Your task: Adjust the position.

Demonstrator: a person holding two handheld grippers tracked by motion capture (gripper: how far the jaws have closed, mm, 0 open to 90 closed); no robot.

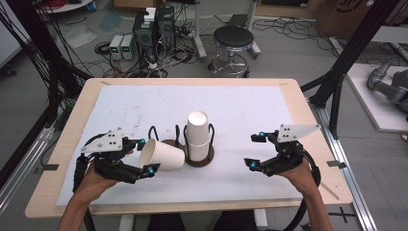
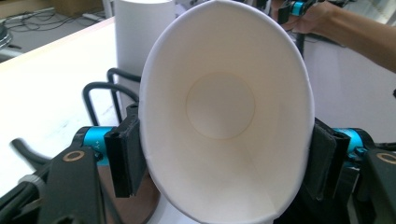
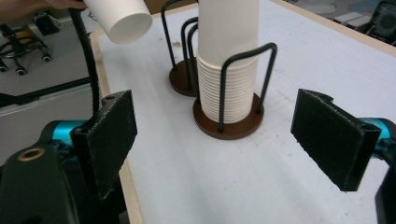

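A single white paper cup (image 1: 163, 155) lies on its side in the air, its rim squeezed oval between the pads (image 2: 126, 158) of my left gripper (image 1: 146, 155), which is shut on it. The left gripper view looks into the cup's (image 2: 224, 116) open mouth. Just right of it a stack of white cups (image 1: 197, 134) stands upside down in a black wire holder on a round brown base (image 1: 208, 160). My right gripper (image 1: 256, 150) hovers to the right of the stack, open and holding nothing. In the right gripper view the stack (image 3: 229, 60) stands ahead between the wide jaws (image 3: 219, 137).
An empty second wire holder (image 1: 166, 139) stands left of the stack, partly behind the held cup. A white mat (image 1: 144, 106) covers the wooden table (image 1: 308, 120). A stool (image 1: 233, 38) and electronics stand on the floor beyond the far edge.
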